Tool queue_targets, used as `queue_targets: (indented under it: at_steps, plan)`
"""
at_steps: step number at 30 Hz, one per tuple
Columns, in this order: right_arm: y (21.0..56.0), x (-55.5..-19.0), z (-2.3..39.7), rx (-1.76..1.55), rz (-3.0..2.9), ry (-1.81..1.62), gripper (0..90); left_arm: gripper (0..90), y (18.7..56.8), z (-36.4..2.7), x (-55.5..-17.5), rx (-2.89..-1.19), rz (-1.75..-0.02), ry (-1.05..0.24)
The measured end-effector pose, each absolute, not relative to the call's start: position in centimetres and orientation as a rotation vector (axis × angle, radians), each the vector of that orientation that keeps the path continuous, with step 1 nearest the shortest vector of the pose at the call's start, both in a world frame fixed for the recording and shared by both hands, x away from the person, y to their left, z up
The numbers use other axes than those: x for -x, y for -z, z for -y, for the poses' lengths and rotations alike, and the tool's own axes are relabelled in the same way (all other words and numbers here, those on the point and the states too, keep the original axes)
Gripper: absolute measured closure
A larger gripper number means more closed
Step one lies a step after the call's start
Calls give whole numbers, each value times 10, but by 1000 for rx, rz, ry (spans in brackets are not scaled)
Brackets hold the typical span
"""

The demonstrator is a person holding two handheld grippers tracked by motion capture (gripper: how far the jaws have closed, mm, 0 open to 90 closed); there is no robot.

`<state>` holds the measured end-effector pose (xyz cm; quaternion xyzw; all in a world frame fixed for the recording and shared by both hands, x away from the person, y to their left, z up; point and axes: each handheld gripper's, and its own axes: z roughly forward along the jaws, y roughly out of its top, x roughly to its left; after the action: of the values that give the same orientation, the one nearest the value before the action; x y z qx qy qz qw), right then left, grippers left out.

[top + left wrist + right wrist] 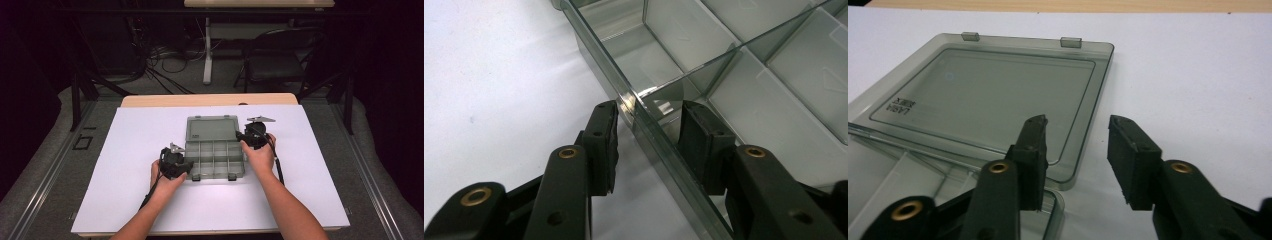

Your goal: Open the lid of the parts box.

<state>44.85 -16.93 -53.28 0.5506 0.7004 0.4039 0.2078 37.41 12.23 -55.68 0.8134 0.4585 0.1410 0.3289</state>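
Already opened at frame centre on the counter (130, 150): box (214, 159) with lid (993, 100) flat behind, empty; left claw (649, 131) straddling its side wall, unclenched; right claw (1075, 150) released over the lid's corner; closing perhaps next.

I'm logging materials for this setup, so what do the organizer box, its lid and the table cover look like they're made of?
Organizer box: likely rigid clear plastic with a smoky tint; dividers show through its glossy walls. Lid: apparently the same tinted plastic, with moulded latch tabs. Table cover: a matte white sheet, maybe paper or board; I cannot tell which.
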Motion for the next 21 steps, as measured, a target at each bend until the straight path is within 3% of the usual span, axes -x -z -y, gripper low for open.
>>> queue_targets:
  at_steps: [6,11,14,21]
  plan:
    - [529,-441,173,-1463,-1956,-1110,505,574,556,-124,-376,-2123,-1200,-342]
    - [521,-432,175,-1405,-1973,-1114,487,489,553,-126,-375,-2116,-1188,-323]
    - [513,-422,177,-1355,-1978,-1133,480,439,545,-130,-371,-2075,-1167,-340]
    - [489,-384,185,-1206,-1968,-1161,446,413,510,-143,-359,-1974,-1045,-338]
